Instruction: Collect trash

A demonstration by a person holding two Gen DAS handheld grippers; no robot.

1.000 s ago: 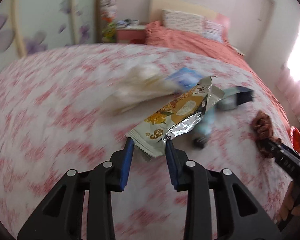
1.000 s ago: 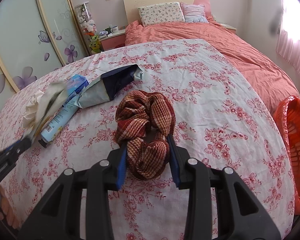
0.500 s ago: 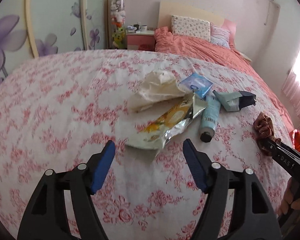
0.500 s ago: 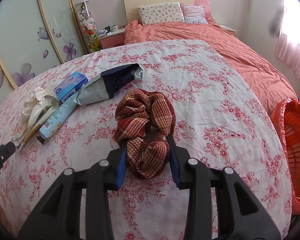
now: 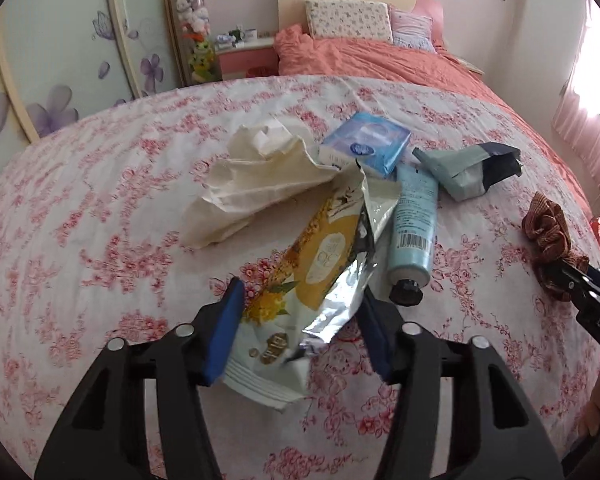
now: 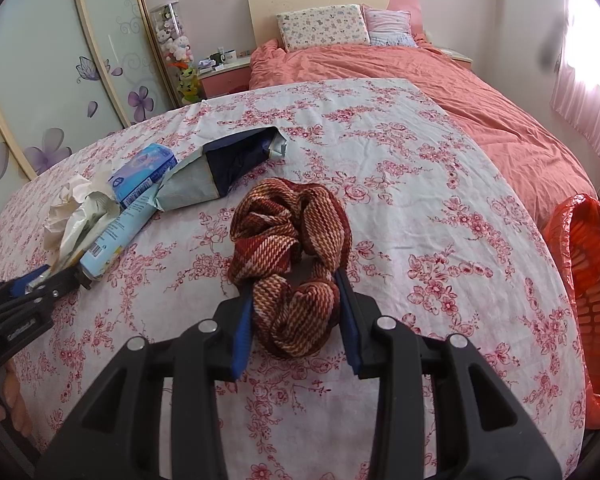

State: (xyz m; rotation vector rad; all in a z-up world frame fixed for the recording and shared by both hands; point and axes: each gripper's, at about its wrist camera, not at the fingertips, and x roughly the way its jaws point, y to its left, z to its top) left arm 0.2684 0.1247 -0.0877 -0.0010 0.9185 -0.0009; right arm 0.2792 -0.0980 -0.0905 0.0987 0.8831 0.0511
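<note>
One white bedsheet printed with pink flowers (image 5: 100, 208) is carrying everything. One orange plastic mesh basket (image 6: 592, 264) is standing off its right edge. One left gripper (image 5: 300, 320) is closing its blue pads around one yellow-and-silver foil snack wrapper (image 5: 320, 264), not yet pinching it. One right gripper (image 6: 296, 312) is clamping one red-and-cream woven fabric scrunchie (image 6: 292, 240). Beside the wrapper are lying one crumpled cream paper (image 5: 252, 184), one grey-and-navy pouch (image 5: 468, 172), one pale blue tube (image 5: 414, 220) and one blue tissue pack (image 5: 366, 144).

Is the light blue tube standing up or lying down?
Lying down. The light blue tube rests flat on the floral cloth, black cap toward the camera, beside the snack wrapper.
</note>
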